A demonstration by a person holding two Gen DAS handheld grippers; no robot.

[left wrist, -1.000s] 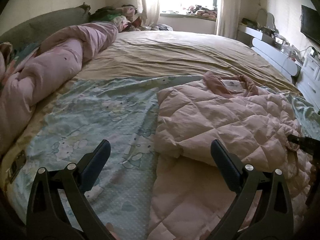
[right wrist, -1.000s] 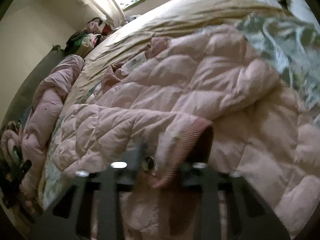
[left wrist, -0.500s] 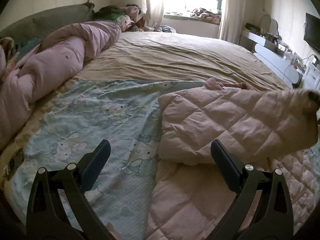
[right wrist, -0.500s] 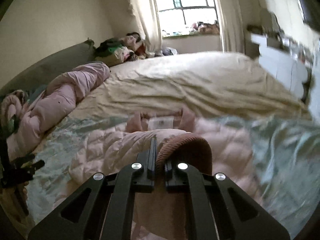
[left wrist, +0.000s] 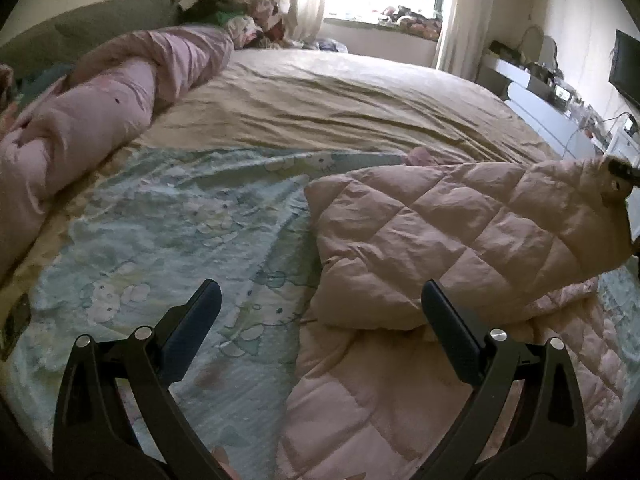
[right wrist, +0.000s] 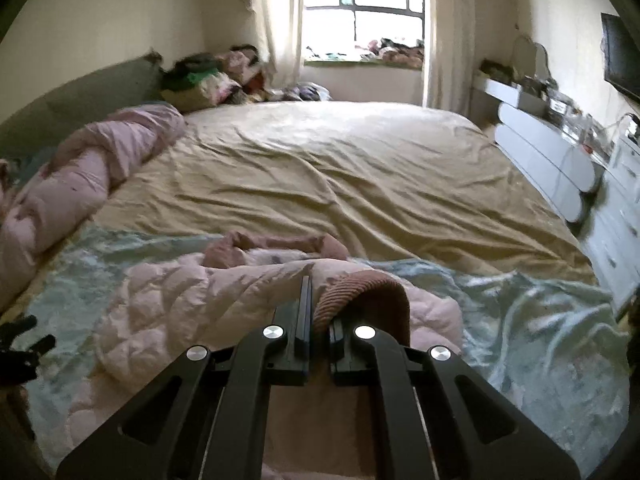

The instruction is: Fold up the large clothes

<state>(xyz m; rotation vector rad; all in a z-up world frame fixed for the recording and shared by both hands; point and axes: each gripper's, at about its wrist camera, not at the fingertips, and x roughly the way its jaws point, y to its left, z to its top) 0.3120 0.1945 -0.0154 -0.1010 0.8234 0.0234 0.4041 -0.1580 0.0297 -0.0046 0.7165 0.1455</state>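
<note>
A pale pink quilted jacket (left wrist: 440,240) lies on the bed, its sleeve lifted and stretched to the right. My right gripper (right wrist: 318,312) is shut on the sleeve's ribbed cuff (right wrist: 360,292), holding it up above the jacket body (right wrist: 180,304). The same gripper (left wrist: 624,170) shows at the right edge of the left wrist view, with the cuff in it. My left gripper (left wrist: 320,316) hovers open over the jacket's near left edge and the patterned sheet, with nothing between its fingers. The jacket's collar (right wrist: 280,244) lies at the far side.
A blue-green cartoon sheet (left wrist: 168,216) covers the near bed, a tan sheet (left wrist: 340,96) the far part. A rolled pink duvet (left wrist: 100,100) lies along the left. Clothes are piled by the window (right wrist: 216,76). White drawers (right wrist: 544,156) and a TV (right wrist: 620,60) stand right.
My right gripper rose with the cuff, rolled level, and drew the sleeve up and out to the right. The left gripper drifted slightly and stayed open.
</note>
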